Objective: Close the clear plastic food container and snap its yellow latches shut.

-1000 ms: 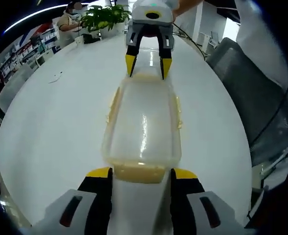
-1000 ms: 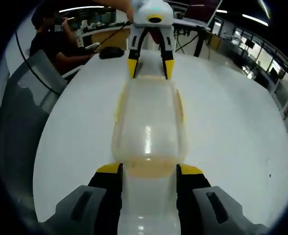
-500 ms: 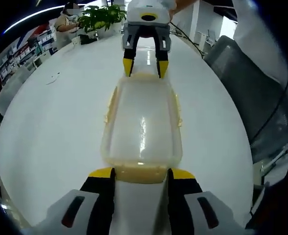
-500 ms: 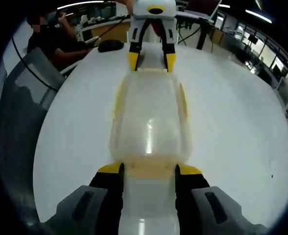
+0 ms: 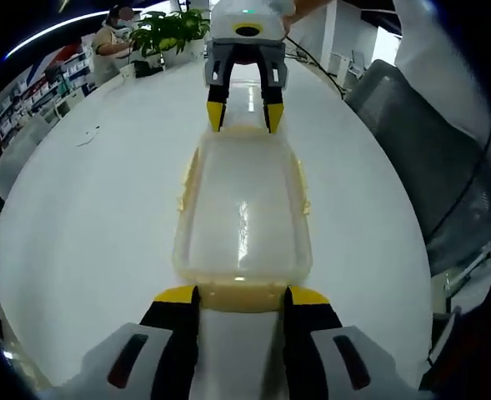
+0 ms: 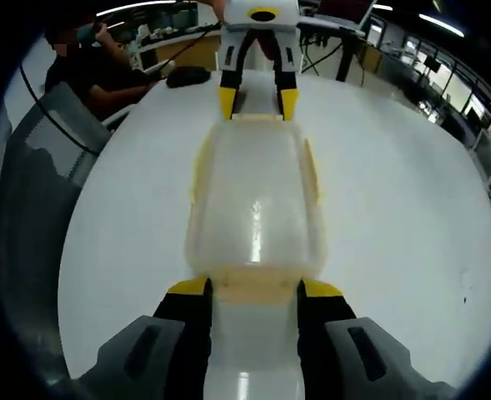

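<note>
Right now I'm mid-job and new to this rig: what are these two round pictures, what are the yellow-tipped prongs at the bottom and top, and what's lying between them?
No robot arm here: a person holds a two-fingered gripper in each hand, each carrying a fisheye camera.

In the left gripper view, the left gripper rises from the bottom and the right gripper faces it from the far end. The right gripper view is the reverse: the right gripper at the bottom, the left gripper opposite.

Between them, on the round white table, lies the long clear plastic food container with pale yellow latches. Each gripper's yellow-tipped fingers stand open either side of an end latch. Nothing is lifted. Whether the fingers touch the latches, I cannot tell.
</note>
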Demonstrator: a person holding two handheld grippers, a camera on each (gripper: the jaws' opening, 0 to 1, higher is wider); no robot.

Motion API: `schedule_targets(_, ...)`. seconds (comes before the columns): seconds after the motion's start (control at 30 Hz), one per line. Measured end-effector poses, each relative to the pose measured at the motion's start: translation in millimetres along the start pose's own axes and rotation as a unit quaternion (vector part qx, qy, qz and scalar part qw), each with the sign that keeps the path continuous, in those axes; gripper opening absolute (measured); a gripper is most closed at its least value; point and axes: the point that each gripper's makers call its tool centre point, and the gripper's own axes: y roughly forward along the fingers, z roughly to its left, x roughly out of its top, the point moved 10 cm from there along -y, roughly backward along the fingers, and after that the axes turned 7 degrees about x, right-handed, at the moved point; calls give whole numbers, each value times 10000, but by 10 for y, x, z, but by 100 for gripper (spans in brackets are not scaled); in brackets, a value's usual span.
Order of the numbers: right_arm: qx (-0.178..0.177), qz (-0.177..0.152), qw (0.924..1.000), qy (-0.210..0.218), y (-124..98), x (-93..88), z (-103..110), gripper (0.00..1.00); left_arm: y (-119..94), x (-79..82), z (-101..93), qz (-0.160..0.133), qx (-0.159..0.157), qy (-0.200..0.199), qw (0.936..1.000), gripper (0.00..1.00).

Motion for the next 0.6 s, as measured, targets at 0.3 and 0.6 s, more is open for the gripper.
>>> schedule_targets(0.3, -22, 96, 9999, -16, -2, 33, 3, 35, -18, 21, -5, 123, 23, -87, 9999, 33)
schedule_targets(0.6, -60, 45, 9999, -77, -185, 167, 48, 35, -253, 134, -16, 218, 74, -55, 9997, 33)
